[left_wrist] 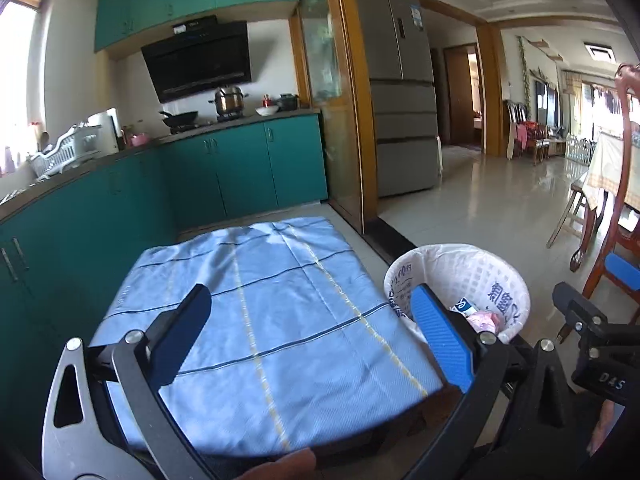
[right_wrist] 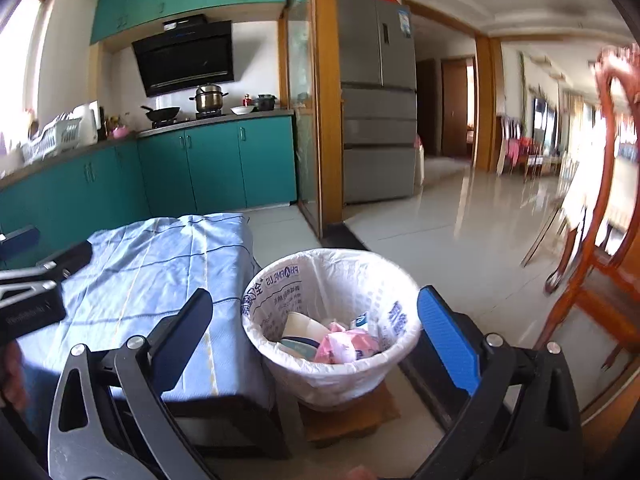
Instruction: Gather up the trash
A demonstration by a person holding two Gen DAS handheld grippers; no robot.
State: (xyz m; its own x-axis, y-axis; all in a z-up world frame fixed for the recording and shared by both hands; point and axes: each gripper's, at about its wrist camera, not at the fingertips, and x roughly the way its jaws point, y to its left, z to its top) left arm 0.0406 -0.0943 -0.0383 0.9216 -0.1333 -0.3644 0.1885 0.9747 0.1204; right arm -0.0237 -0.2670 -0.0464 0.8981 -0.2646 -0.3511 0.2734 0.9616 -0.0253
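**Both grippers spread wide, bin full beside the covered surface**

The teal kitchen cabinets (left_wrist: 248, 168) fill the left half of both views, with a black range hood (left_wrist: 198, 60) in the upper left of the frame and a steel pot (left_wrist: 229, 100) and a black pan (left_wrist: 180, 118) on the counter below it. A grey refrigerator (left_wrist: 400, 92) stands at upper centre, past a wooden door frame. Pale floor tiles (right_wrist: 460, 240) run off to the right, where a red-brown wooden chair (right_wrist: 600, 240) fills the right edge.

The low surface (left_wrist: 272, 312), draped in a light blue checked cloth, takes up the lower centre of the left wrist view and the lower left of the right wrist view.

Just beside its right edge sits the trash bin (right_wrist: 280, 364), lined with a white printed bag, standing on a small wooden stool (right_wrist: 348, 420). It sits at lower centre in the right wrist view and lower right in the left wrist view. Inside lie a crumpled pink wrapper (right_wrist: 344, 344), a white paper cup (right_wrist: 300, 324) on its side and a small blue-and-white packet (right_wrist: 362, 320).

The left hand-held gripper (left_wrist: 316, 344) hangs above the cloth with its fingers far apart and nothing between them. The right hand-held gripper (right_wrist: 320, 344) hangs in front of the bin, its fingers likewise spread wide on either side of the bin in the frame, holding nothing; whether it touches the bin cannot be told.
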